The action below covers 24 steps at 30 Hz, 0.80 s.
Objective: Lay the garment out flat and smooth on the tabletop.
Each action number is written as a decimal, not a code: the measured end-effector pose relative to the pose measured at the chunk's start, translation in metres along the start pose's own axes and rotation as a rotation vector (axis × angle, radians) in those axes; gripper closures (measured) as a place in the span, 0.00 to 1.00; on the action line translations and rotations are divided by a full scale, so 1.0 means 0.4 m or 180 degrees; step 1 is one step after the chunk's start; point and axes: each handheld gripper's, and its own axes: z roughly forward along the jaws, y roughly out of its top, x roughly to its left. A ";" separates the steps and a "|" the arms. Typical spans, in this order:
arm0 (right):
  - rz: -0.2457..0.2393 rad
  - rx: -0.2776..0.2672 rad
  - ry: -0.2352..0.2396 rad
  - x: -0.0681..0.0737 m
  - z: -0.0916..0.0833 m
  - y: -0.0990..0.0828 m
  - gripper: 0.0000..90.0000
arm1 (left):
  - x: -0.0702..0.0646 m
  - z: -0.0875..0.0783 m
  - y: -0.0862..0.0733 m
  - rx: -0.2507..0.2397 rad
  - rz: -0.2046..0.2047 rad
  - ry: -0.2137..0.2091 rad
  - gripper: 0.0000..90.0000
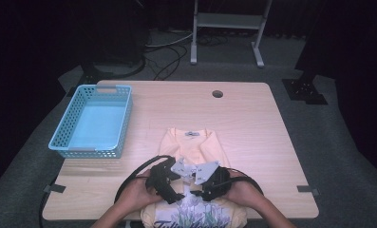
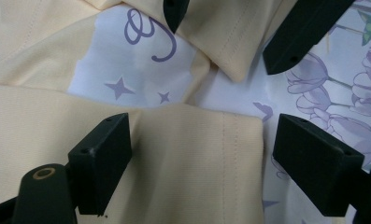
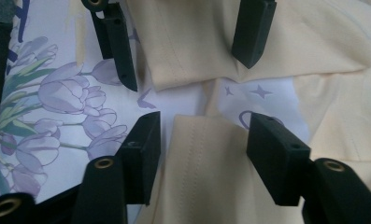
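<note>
A pale yellow T-shirt (image 1: 191, 147) with a white print of purple tulips and stars lies flat at the table's near middle, collar toward the far side. Both sleeves are folded in over the print. My left gripper (image 1: 180, 187) (image 2: 202, 158) stands open, its jaws astride the hemmed end of one folded sleeve (image 2: 192, 163). Facing it closely, my right gripper (image 1: 195, 187) (image 3: 202, 149) is open too, with the other sleeve's end (image 3: 206, 158) between its jaws. Each gripper view also shows the opposite gripper's jaws at the top, over the other sleeve.
A light blue plastic basket (image 1: 124, 123) with nothing in it stands at the table's left. The wooden table (image 1: 252, 142) has a round cable hole (image 1: 217, 93) near its far edge. The shirt's lower part hangs over the near edge between the person's forearms.
</note>
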 end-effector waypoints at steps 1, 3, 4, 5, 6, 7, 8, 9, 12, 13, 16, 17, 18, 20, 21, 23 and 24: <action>0.0015 0.0019 0.0009 -0.001 0.002 0.001 0.55 | 0.000 0.000 0.000 0.0000 0.0000 0.0000 0.21; 0.0011 0.0036 0.0026 -0.005 0.004 0.002 0.57 | 0.001 0.000 0.000 0.0011 0.0011 -0.0002 0.21; 0.0000 0.0044 0.0036 -0.007 0.007 0.003 0.59 | 0.002 -0.001 0.000 0.0008 0.0010 -0.0008 0.21; -0.0020 0.0081 0.0027 -0.008 0.012 0.004 0.63 | 0.003 -0.001 0.000 0.0011 0.0012 -0.0010 0.21; -0.0042 0.0080 0.0030 -0.009 0.014 0.003 0.65 | 0.003 -0.001 -0.002 -0.0007 0.0018 -0.0014 0.21; -0.0048 0.0074 0.0033 -0.009 0.014 0.003 0.69 | 0.004 -0.001 -0.003 -0.0013 0.0025 -0.0014 0.21; -0.0064 0.0080 0.0016 -0.009 0.014 0.003 0.74 | 0.004 -0.001 -0.004 -0.0023 0.0027 -0.0014 0.21; -0.0092 0.0078 -0.0012 -0.009 0.013 0.002 0.78 | 0.003 -0.001 -0.004 -0.0020 0.0027 -0.0010 0.21; -0.0087 0.0070 -0.0016 -0.010 0.009 -0.002 0.85 | 0.003 -0.002 -0.006 -0.0033 0.0010 -0.0018 0.21; -0.0083 0.0044 0.0003 -0.012 0.006 -0.003 0.87 | 0.004 -0.003 -0.006 -0.0028 0.0017 -0.0020 0.21; -0.0013 -0.0056 0.0056 -0.022 -0.012 -0.007 0.91 | 0.004 -0.003 -0.008 -0.0037 0.0019 -0.0025 0.21; -0.0003 -0.0065 0.0066 -0.025 -0.017 -0.010 0.93 | 0.004 -0.004 -0.008 -0.0033 0.0011 -0.0022 0.21; 0.0009 -0.0081 0.0071 -0.027 -0.021 -0.012 0.94 | 0.004 -0.005 -0.008 -0.0016 0.0009 -0.0020 0.21; 0.0055 -0.0125 0.0127 -0.032 -0.028 -0.016 0.95 | 0.003 -0.005 -0.007 0.0000 0.0018 -0.0016 0.21; 0.0057 -0.0132 0.0144 -0.034 -0.031 -0.018 0.95 | 0.003 -0.005 -0.007 0.0008 0.0019 -0.0013 0.21; 0.0080 -0.0152 0.0177 -0.038 -0.036 -0.019 0.95 | 0.002 -0.006 -0.007 0.0022 0.0014 -0.0014 0.21; 0.0068 -0.0156 0.0184 -0.040 -0.039 -0.020 0.95 | 0.002 -0.007 -0.008 0.0024 0.0013 -0.0013 0.21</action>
